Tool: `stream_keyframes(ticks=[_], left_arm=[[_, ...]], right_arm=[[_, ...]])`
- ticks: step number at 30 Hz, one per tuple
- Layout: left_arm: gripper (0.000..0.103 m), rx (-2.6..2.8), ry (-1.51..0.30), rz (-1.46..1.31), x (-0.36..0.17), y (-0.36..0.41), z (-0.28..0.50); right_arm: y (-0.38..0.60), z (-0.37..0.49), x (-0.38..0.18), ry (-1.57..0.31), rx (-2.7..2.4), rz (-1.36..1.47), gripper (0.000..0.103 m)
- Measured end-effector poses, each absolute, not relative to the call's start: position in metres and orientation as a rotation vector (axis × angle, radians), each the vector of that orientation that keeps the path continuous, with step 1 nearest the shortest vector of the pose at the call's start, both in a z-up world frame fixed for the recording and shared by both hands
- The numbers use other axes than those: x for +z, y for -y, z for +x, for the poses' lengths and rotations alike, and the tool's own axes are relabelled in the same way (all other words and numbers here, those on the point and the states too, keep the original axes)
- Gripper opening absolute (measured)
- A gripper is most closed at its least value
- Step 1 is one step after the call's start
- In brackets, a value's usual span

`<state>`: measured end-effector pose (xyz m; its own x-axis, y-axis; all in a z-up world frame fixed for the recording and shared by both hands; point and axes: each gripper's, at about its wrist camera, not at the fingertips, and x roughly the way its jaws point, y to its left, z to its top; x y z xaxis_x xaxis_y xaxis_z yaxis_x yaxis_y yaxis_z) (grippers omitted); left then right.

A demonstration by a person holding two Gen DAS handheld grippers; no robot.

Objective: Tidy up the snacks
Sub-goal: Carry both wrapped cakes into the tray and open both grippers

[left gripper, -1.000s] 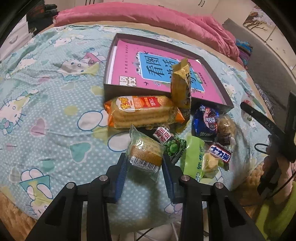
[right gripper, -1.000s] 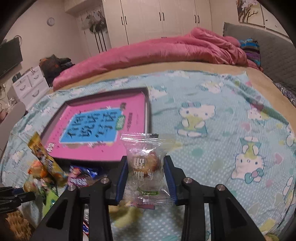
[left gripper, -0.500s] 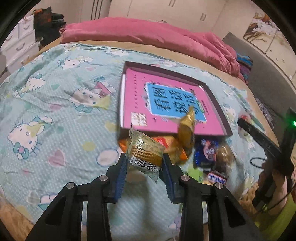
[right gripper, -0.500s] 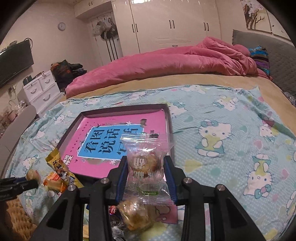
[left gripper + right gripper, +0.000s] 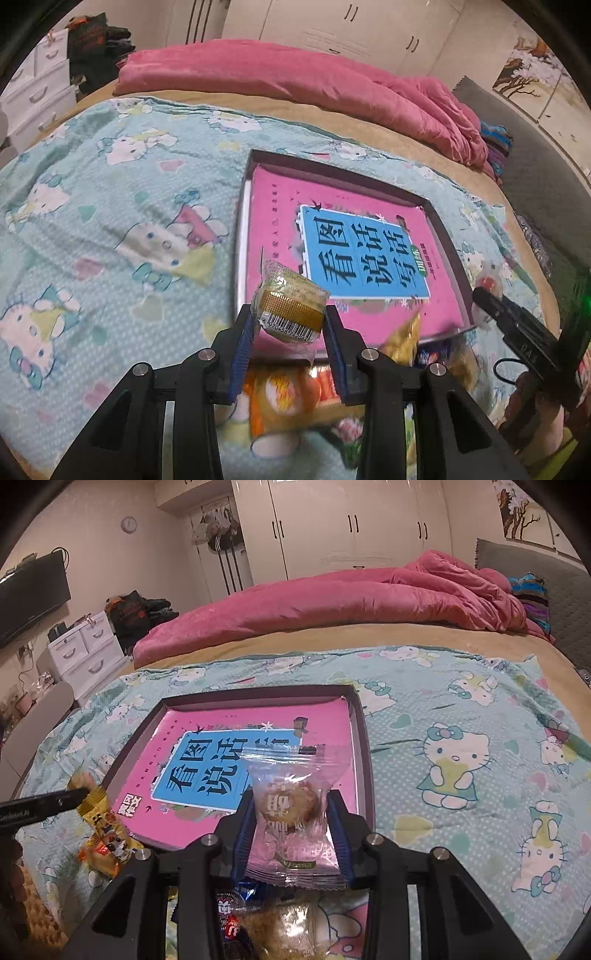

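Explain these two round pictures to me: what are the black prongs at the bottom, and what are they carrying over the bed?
There is no robot here. A person holds a pair of black tongs in each hand, and a fisheye camera on each looks along its blue-padded fingers.

One picture is the left tongs, shut on a small clear-wrapped golden waffle snack with a barcode. The other is the right tongs, shut on a clear-wrapped round brown pastry.

Ahead on the Hello Kitty sheet lies a shallow dark tray holding a pink book. More snack packets lie near its front edge.
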<state>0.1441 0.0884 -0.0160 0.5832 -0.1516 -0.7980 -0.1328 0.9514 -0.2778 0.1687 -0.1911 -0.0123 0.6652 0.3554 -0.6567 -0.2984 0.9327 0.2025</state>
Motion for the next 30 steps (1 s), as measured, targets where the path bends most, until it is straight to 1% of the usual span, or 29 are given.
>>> stream_keyframes(ticks=[11,24,30], left_arm=[[0.038,-0.033,-0.991,-0.324,-0.033,-0.078,0.175],[0.04,-0.04,-1.028,-0.361,-0.047,-0.077,0.177],[0.043,-0.038,-1.035,-0.371,-0.048,-0.079,0.175]], right_arm=[[0.187,0.182,-0.034,-0.806,0.354,0.061,0.039],[0.192,0.184,-0.04,-0.833,0.334,0.071,0.039],[0.194,0.185,-0.042,-0.842,0.321,0.075,0.04]])
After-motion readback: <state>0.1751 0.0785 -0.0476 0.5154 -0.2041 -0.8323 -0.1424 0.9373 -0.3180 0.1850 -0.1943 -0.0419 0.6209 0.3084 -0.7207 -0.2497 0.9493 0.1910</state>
